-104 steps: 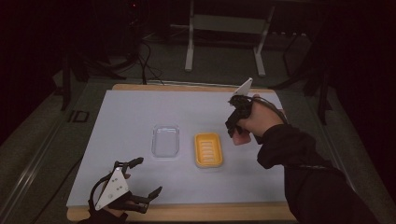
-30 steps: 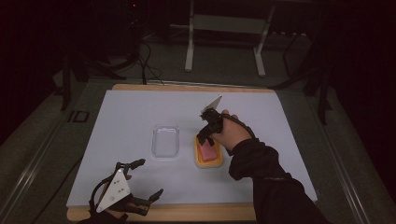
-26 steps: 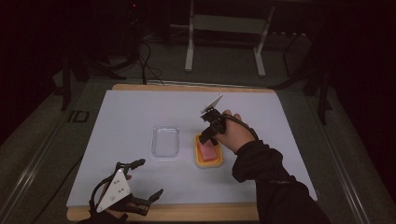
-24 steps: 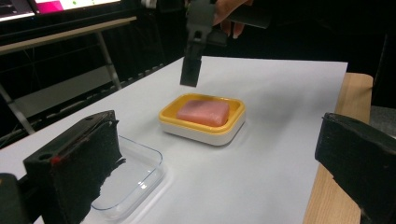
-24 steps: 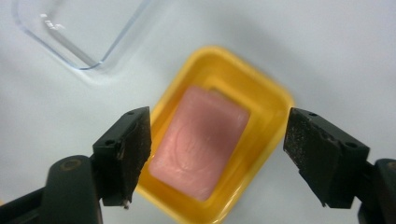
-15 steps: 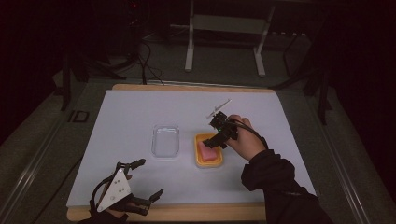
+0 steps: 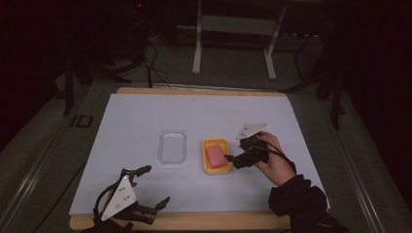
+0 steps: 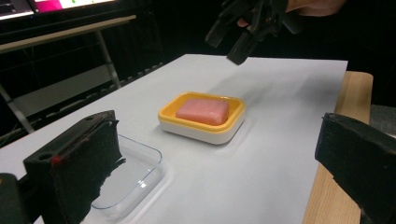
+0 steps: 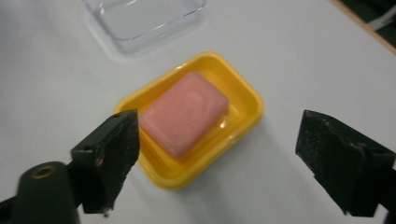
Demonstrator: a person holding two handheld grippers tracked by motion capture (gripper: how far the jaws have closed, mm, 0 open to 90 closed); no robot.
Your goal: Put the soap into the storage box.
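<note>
A pink soap bar (image 7: 214,156) lies in a yellow dish (image 7: 217,144) near the middle of the white sheet. My right gripper (image 7: 233,161) is just right of the dish, pointing left at it, open and holding nothing. From the right gripper view the soap bar (image 9: 184,112) and the dish (image 9: 247,112) lie ahead between the spread jaws. My left gripper (image 7: 154,185) rests open at the front left edge. In the left gripper view the soap bar (image 8: 203,110), the dish (image 8: 233,122) and the right gripper (image 8: 252,28) lie beyond its wide-apart jaws.
A clear plastic tray (image 7: 172,145) lies flat just left of the dish, also seen as the clear tray (image 8: 135,172) and the clear tray (image 9: 140,18). The white sheet (image 7: 145,111) covers a wooden table (image 7: 194,221). Metal stand legs (image 7: 197,43) rise behind the table.
My right gripper came from the right side to over the dish, then drew back a little to the dish's right. The soap now lies in the dish, free of the jaws. The left gripper stayed put.
</note>
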